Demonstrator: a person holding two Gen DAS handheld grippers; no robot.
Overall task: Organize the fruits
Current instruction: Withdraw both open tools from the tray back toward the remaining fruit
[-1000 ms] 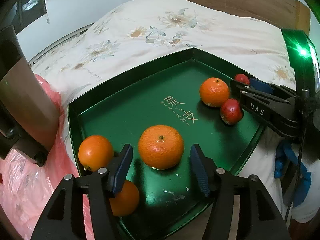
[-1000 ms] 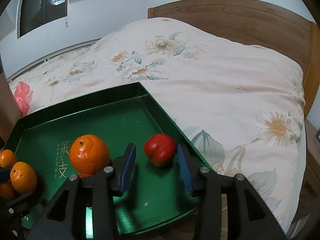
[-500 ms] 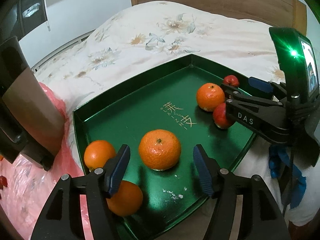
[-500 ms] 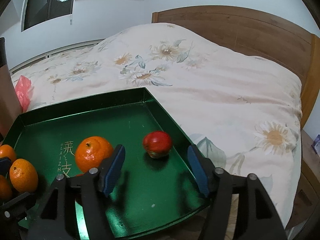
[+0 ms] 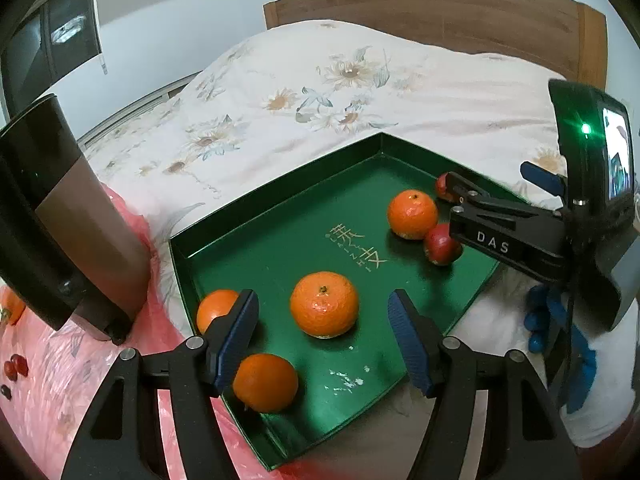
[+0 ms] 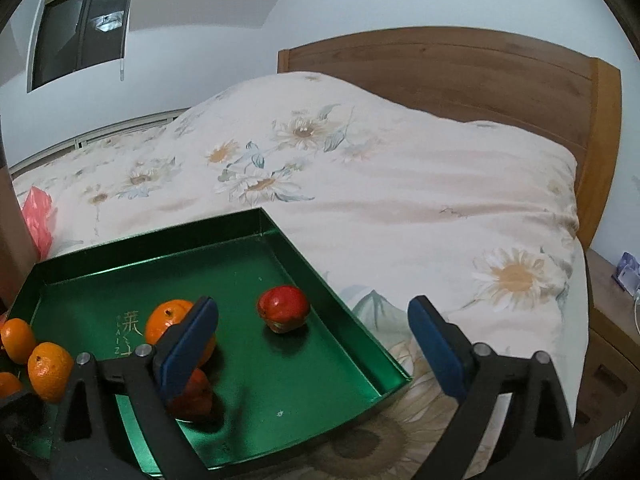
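Observation:
A green tray [image 5: 280, 208] lies on the bed. Three oranges sit near its front left: one [image 5: 324, 304] in the middle, one [image 5: 216, 310] behind my left finger and one [image 5: 266, 382] at the rim. My left gripper [image 5: 322, 320] hangs open above the middle orange without touching it. Further right lie a fourth orange [image 5: 412, 214] and two red fruits [image 5: 440, 244] [image 5: 442, 186]. My right gripper [image 6: 312, 308] stands wide open, and a red fruit [image 6: 284, 314] rests free on the tray [image 6: 352, 316] just ahead of its jaws. The other red fruit [image 6: 192, 396] is partly hidden under the left finger.
A floral duvet [image 6: 360, 184] covers the bed, with a wooden headboard [image 6: 460, 72] behind. A pink plastic bag [image 5: 52, 380] holding small fruit and a dark box [image 5: 60, 220] sit left of the tray. A blue-gloved hand [image 5: 560, 320] holds the right gripper. A nightstand [image 6: 612, 320] stands at the right.
The right jaws spread wide and let go of the red fruit, which now rests on the tray. The left gripper lifted back from the middle orange, its jaws a little wider.

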